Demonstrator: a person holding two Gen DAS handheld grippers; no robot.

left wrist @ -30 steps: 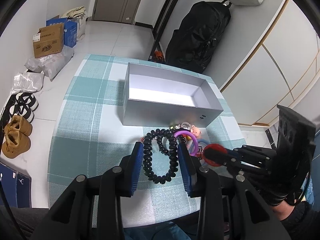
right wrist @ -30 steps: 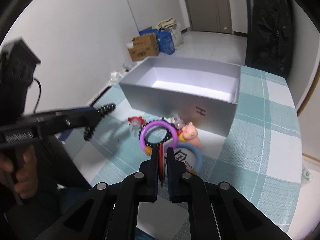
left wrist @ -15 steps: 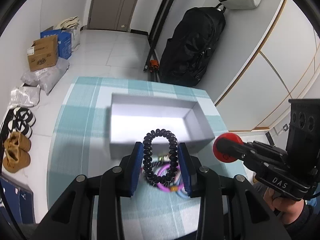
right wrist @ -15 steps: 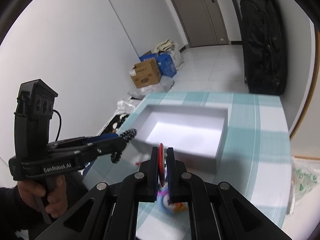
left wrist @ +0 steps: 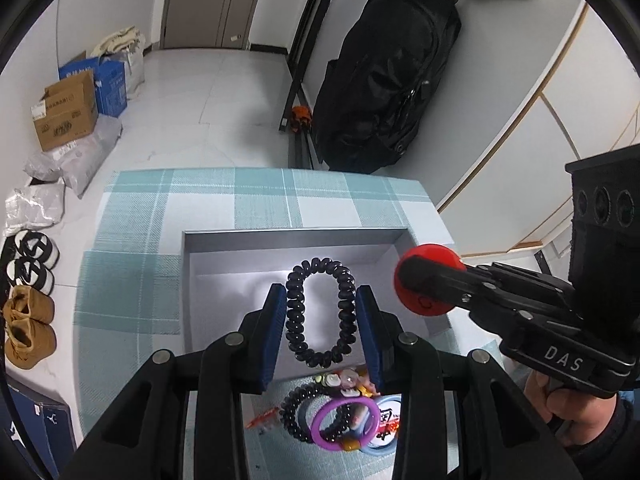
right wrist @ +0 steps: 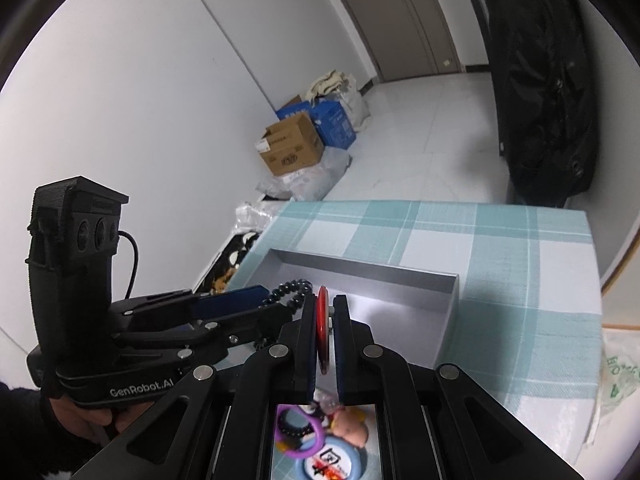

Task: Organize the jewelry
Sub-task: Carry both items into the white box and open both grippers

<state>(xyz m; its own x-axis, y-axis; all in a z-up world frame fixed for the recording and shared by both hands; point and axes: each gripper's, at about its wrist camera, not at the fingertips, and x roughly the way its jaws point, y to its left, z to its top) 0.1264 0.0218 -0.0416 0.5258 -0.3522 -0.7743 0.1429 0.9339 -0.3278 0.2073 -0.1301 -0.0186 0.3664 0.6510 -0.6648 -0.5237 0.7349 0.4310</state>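
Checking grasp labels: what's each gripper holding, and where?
Left gripper: black spiral bracelet, pinched across its sides. Right gripper: red disc, clamped on its flat faces.

A home hallway: shoes (left wrist: pixel 28 322), backpack (left wrist: pixel 384 80), checked tablecloth (left wrist: pixel 132 248).

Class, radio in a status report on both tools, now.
Left tool shut on black coil bracelet, over grey box. Right tool shut on red disc, at box. Nothing in the way.
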